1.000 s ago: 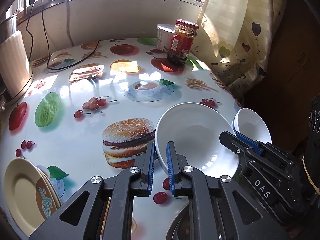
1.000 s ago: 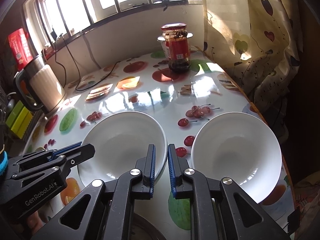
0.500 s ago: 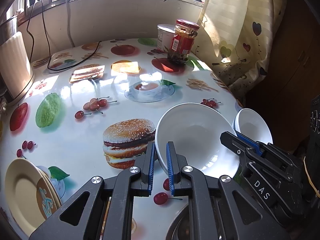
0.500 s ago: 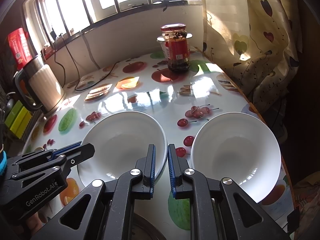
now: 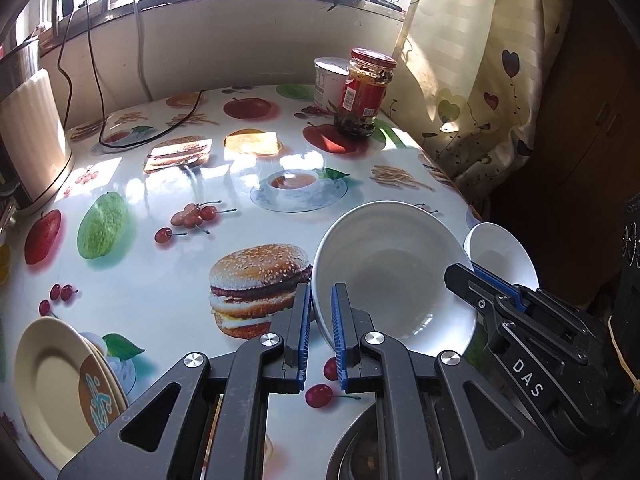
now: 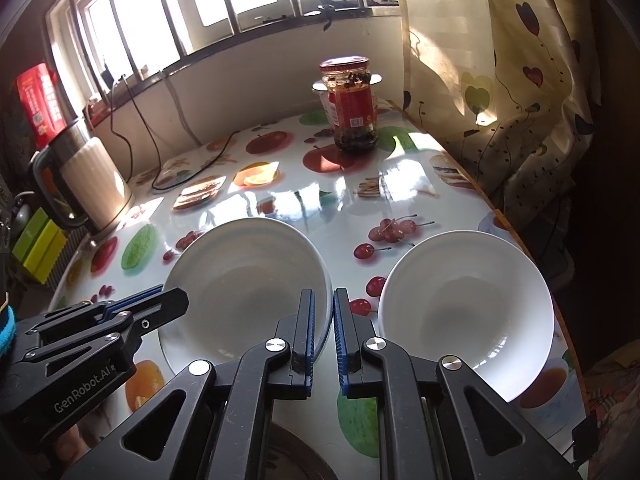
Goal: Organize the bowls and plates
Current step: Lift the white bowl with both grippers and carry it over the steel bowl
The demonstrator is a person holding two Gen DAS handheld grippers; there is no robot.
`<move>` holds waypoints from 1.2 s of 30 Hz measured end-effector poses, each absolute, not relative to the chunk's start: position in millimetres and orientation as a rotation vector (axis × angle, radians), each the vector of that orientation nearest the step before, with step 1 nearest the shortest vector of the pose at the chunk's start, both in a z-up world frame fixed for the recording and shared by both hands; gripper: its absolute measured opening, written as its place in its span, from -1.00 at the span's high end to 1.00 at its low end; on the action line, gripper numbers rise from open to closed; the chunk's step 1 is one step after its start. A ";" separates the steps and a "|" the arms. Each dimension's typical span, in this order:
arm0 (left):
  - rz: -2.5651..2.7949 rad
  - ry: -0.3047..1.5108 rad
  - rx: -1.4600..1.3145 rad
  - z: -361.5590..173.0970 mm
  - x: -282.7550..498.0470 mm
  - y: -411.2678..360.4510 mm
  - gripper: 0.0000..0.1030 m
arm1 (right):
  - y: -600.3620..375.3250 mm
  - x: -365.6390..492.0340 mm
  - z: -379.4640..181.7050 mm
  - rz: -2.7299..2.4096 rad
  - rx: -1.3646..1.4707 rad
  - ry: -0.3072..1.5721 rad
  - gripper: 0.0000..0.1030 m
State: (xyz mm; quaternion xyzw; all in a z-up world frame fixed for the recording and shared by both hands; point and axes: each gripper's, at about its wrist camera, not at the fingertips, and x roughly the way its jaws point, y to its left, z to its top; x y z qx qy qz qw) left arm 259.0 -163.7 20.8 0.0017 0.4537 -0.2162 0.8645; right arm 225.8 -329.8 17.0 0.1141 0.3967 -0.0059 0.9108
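Left wrist view: almost nothing differs from 1 second ago. The left gripper point(image 5: 320, 312) stays clamped on the near-left rim of the large white bowl point(image 5: 384, 268), with the jaws narrow around the rim. The right gripper point(image 5: 476, 280) holds the same bowl's right rim. A second white bowl point(image 5: 500, 252) sits close to the table point(image 5: 160, 292) edge on the right. The yellow plates point(image 5: 56, 376) lie at the near-left edge, and the table's middle is free.

Right wrist view: also unchanged. The right gripper point(image 6: 323, 320) pinches the bowl's point(image 6: 240, 276) right rim, the left gripper point(image 6: 168, 300) its left rim. The second bowl point(image 6: 464, 312) stands just beside, near the right edge.
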 end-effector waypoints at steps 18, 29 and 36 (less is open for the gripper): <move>-0.464 0.896 -0.003 47.3 229.9 -156.5 0.79 | -322.6 196.8 44.3 -0.011 0.227 0.753 0.80; -0.490 0.863 0.004 60.9 199.7 -152.4 0.79 | -318.6 161.0 62.7 -0.018 0.221 0.714 0.80; -0.508 0.861 0.007 64.4 181.5 -149.7 0.79 | -314.4 135.5 68.8 -0.031 0.226 0.696 0.80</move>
